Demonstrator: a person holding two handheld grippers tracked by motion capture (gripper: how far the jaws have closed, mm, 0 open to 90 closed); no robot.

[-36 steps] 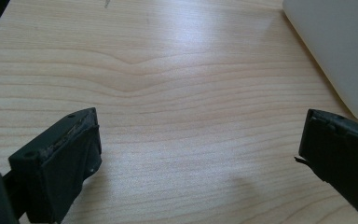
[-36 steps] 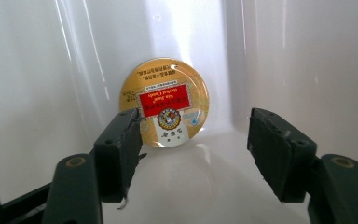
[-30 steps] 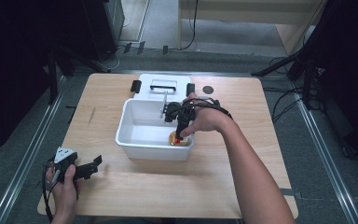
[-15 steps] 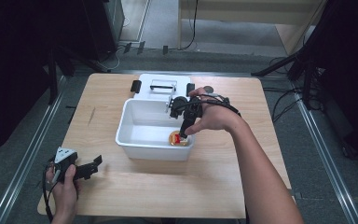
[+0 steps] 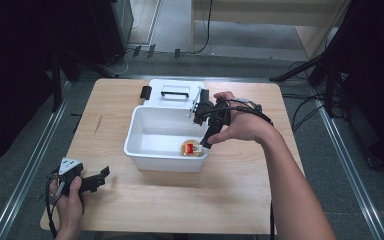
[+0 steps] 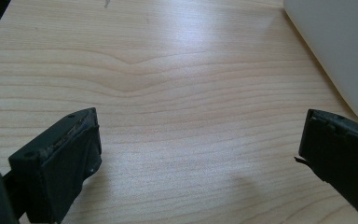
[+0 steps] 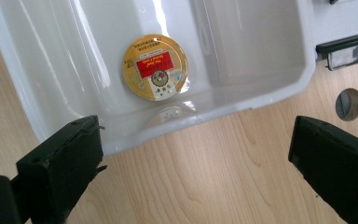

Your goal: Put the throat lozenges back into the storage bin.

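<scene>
Jaws of the right gripper [image 5: 206,131] have just been opening and now stand wide apart with nothing between them; in the right gripper view they frame bare wood and the near wall of the bin. Jaws of the left gripper [image 5: 92,181] also stand wide, empty, low over the table [image 5: 230,200] near its front left corner. One round yellow-and-red capsule [image 7: 155,66] lies flat on the floor of the one white bin [image 5: 150,155], against a wall, label up. The label print is too small to read. One white lid [image 5: 172,95] lies behind the bin, partly hidden by the right hand [image 5: 240,125]. The left gripper view cuts off the bin to a corner.
</scene>
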